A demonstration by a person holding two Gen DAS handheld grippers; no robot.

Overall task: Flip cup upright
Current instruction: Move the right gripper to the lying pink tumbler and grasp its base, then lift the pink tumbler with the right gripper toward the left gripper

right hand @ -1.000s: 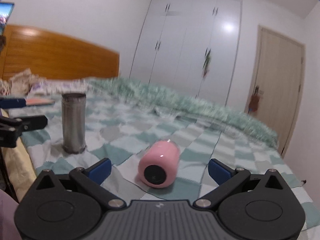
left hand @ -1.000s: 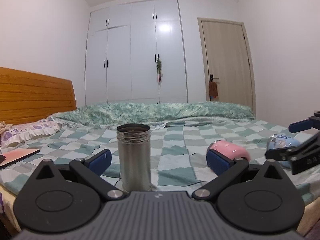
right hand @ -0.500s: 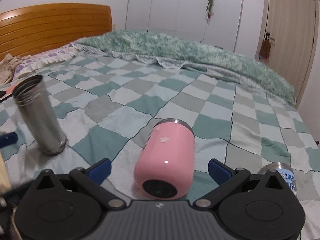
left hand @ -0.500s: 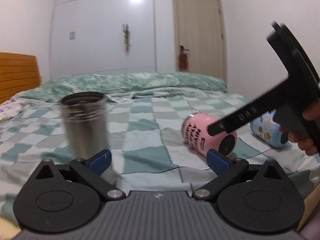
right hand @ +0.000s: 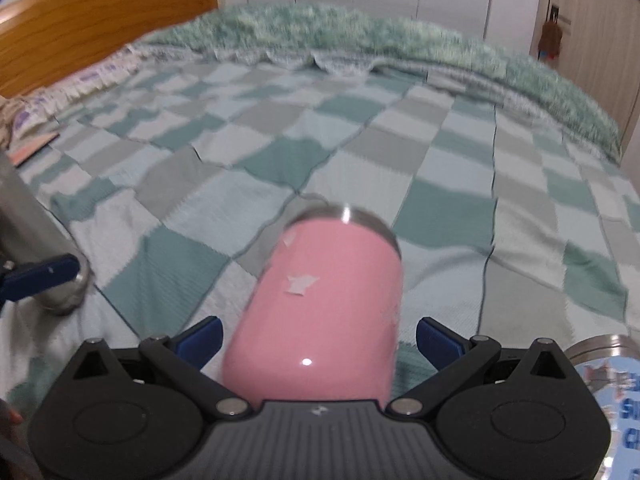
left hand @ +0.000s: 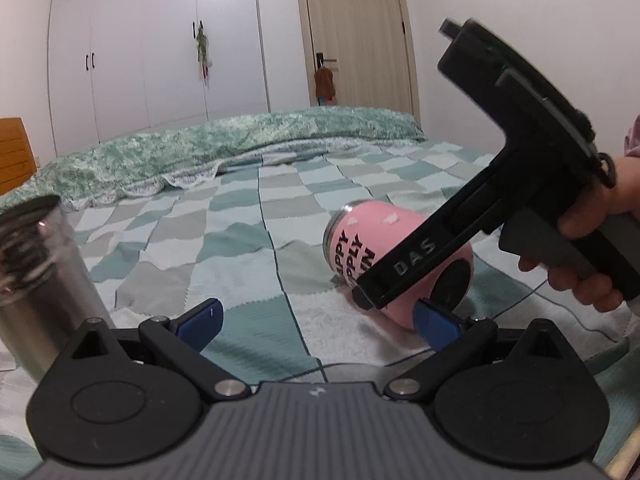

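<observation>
A pink cup point(right hand: 332, 304) lies on its side on the checked bedspread point(right hand: 360, 152), steel rim pointing away, base toward me. My right gripper point(right hand: 318, 334) is open with the cup's base end between its blue pads, which stand apart from its sides. In the left wrist view the same pink cup point(left hand: 360, 248) with black lettering lies at right, with the right gripper's black body point(left hand: 500, 184) angled down over it. My left gripper point(left hand: 316, 322) is open and empty, its right pad close in front of the cup.
A tall steel tumbler point(left hand: 36, 280) stands upright at the left, also in the right wrist view point(right hand: 36, 240). A blue printed cup point(right hand: 608, 396) lies at the right edge. A wooden headboard point(right hand: 100, 36), a folded green blanket point(left hand: 224, 140), wardrobe and door stand beyond.
My right gripper has come down and forward so the pink cup now sits between its open fingers. My left gripper has swung right, away from the steel tumbler, toward the pink cup.
</observation>
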